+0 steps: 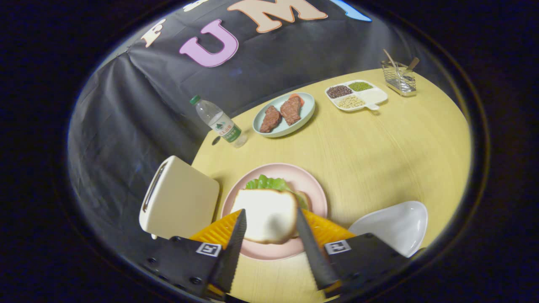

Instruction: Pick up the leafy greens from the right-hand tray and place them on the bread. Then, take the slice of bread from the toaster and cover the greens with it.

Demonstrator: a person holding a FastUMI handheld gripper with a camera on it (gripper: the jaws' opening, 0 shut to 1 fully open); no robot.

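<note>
While the gripper (269, 221) pinches a soft square bread slice (264, 214), both fingers press its sides. Frilly lettuce (269, 183) peeks out beneath, on a round pink plate (313, 189).

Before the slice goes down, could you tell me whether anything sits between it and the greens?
Nothing visible does. The bread slice, between the gripper's fingers, hangs just above the greens on the pink plate.
</note>
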